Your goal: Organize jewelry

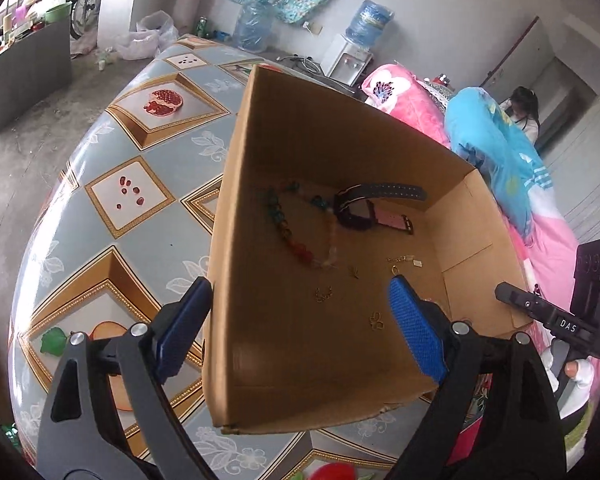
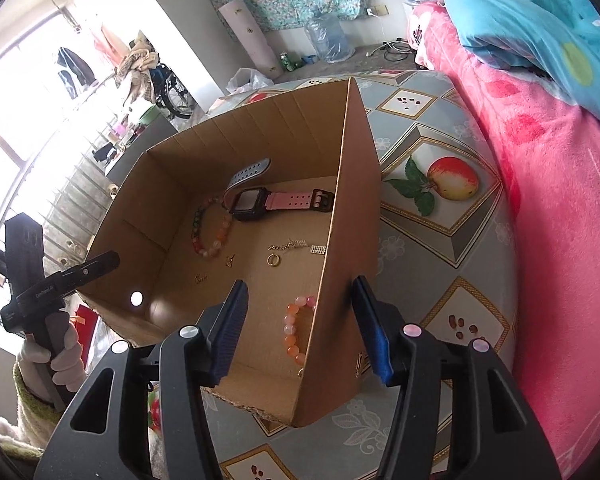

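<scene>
R wrist view is showing an orange bead bracelet [image 2: 296, 330] in the box's [image 2: 236, 128] near corner; L view isn't catching it. R gripper [image 2: 300, 330], jaws apart, is straddling the box wall, bracelet sitting between pads, untouched. L gripper [image 1: 300, 328], jaws wide, is straddling the opposite wall, watch [image 1: 360, 214] lying at 12 o'clock.

Both wrist views close, downward, sharing box [image 1: 300, 140].

You see the open cardboard box [image 2: 260, 140] holding a pink-strapped watch [image 2: 276, 201], a multicoloured bead bracelet [image 2: 212, 232] beside it, and small gold pieces [image 2: 292, 246] loose on the floor. An orange bead bracelet [image 2: 296, 330] lies flat against the near wall.
</scene>
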A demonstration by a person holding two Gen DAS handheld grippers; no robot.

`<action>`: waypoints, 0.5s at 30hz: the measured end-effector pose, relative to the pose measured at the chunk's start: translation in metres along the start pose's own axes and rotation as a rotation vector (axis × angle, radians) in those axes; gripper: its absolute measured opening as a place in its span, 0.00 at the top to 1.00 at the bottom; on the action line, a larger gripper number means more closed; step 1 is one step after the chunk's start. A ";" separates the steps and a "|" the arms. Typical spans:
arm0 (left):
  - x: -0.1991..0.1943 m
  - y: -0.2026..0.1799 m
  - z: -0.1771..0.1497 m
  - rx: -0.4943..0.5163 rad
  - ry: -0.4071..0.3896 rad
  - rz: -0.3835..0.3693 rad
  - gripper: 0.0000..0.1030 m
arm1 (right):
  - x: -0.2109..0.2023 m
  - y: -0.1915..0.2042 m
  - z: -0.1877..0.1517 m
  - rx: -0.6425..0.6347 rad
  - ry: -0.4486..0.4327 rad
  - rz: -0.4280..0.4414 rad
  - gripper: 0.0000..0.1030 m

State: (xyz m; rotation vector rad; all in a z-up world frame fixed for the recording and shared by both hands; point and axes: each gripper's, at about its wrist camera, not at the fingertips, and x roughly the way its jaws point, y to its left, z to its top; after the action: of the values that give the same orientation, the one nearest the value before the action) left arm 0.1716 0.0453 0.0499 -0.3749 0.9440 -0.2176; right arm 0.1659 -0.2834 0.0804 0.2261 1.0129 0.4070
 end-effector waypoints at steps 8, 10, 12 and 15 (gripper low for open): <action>-0.031 -0.006 -0.014 0.000 -0.030 -0.017 0.17 | -0.017 0.007 -0.010 -0.015 -0.008 -0.002 0.48; -0.037 -0.006 -0.019 0.001 -0.023 -0.029 0.17 | -0.021 0.008 -0.014 -0.013 -0.006 -0.004 0.48; -0.040 -0.005 -0.023 -0.007 -0.021 -0.045 0.17 | -0.021 0.008 -0.015 -0.015 -0.007 -0.004 0.48; -0.041 -0.005 -0.025 -0.006 -0.019 -0.044 0.17 | -0.022 0.008 -0.017 -0.008 0.003 -0.002 0.48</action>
State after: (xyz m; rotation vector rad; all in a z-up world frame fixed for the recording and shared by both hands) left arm 0.1274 0.0497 0.0694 -0.4031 0.9186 -0.2506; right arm 0.1395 -0.2861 0.0919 0.2174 1.0138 0.4100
